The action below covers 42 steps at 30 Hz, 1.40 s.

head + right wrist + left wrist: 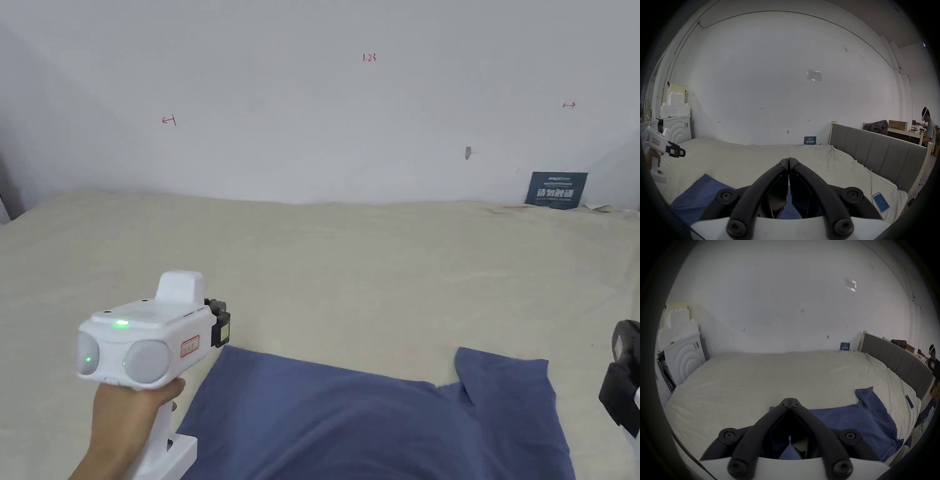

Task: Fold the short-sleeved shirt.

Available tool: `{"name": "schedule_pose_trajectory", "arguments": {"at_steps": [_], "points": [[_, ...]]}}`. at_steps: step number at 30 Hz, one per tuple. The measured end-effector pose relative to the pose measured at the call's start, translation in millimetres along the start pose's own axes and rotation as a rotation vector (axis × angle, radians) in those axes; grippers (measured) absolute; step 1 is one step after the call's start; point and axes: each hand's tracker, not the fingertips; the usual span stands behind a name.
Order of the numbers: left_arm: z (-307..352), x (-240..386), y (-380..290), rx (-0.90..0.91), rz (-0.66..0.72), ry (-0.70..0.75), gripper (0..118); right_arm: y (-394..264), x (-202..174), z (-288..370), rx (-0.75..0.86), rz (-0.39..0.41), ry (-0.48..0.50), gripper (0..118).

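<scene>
Blue shirt (375, 425) flat at near edge of bed (350, 275), wide bare sheet toward wall | left gripper (790, 400) level over shirt's left corner, jaws together, empty | right gripper (788, 160) raised at right, jaws together, empty | count: 1 shirt, 2 grippers, 1 phone (880, 202) at right edge

Right gripper (788, 160) sits low over the bed (753, 155), black fingers (782, 168) pressed together with nothing between them. The blue shirt (705, 188) lies flat on the bed just beneath and to their left. Beyond the shirt's far corner, the left gripper (678, 150) hovers above the bed in a hand (653, 158). A phone (880, 202) rests near the bed's right edge, beside the grey headboard (875, 151).
</scene>
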Motion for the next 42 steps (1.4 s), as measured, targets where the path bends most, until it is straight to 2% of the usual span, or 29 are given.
{"name": "schedule_pose_trajectory", "arguments": {"at_steps": [3, 12, 13, 14, 15, 18, 19, 20, 23, 26, 29, 30, 32, 33, 34, 39, 42], "points": [[-52, -12, 7, -0.119, 0.044, -0.008, 0, -10, -3, -25, -0.029, 0.006, 0.004, 0], [-197, -45, -6, -0.438, 0.060, 0.059, 0, -38, -15, -78, -0.104, 0.026, 0.007, 0], [-206, -45, -10, -0.453, 0.072, 0.066, 4, -41, -16, -81, -0.111, 0.028, 0.006, 0], [-214, -46, -12, -0.487, 0.090, 0.053, 12, -43, -16, -83, -0.114, 0.029, 0.004, 0], [-222, -48, -14, -0.508, 0.101, 0.052, 26, -45, -17, -83, -0.118, 0.032, -0.002, 0], [-239, -49, -22, -0.540, 0.083, 0.049, 86, -51, -17, -87, -0.141, 0.043, -0.008, 0], [-242, -48, -25, -0.540, 0.064, 0.060, 94, -54, -16, -87, -0.147, 0.048, -0.008, 0], [-245, -48, -27, -0.542, 0.056, 0.058, 94, -56, -16, -88, -0.154, 0.053, -0.009, 0], [-251, -47, -34, -0.563, 0.048, 0.073, 93, -60, -14, -87, -0.171, 0.061, -0.012, 0], [-241, -41, -39, -0.545, 0.068, 0.096, 82, -62, -12, -85, -0.180, 0.070, -0.021, 0], [-233, -35, -36, -0.535, 0.042, 0.099, 76, -62, -8, -84, -0.189, 0.071, -0.025, 0], [-228, -32, -35, -0.528, 0.029, 0.093, 66, -61, -7, -84, -0.192, 0.071, -0.027, 0], [-223, -29, -33, -0.523, 0.029, 0.062, 36, -61, -4, -84, -0.193, 0.068, -0.032, 0], [-226, -30, -33, -0.520, 0.058, 0.020, 15, -60, -3, -85, -0.197, 0.064, -0.032, 0], [-224, -28, -34, -0.528, 0.075, 0.002, 4, -59, -3, -88, -0.204, 0.059, -0.031, 0], [-201, -23, -31, -0.466, 0.060, 0.012, 0, -54, 2, -107, -0.244, 0.036, -0.008, 0], [-192, -38, -23, -0.401, 0.106, -0.047, 0, -53, 6, -129, -0.272, 0.041, 0.004, 0]]}}
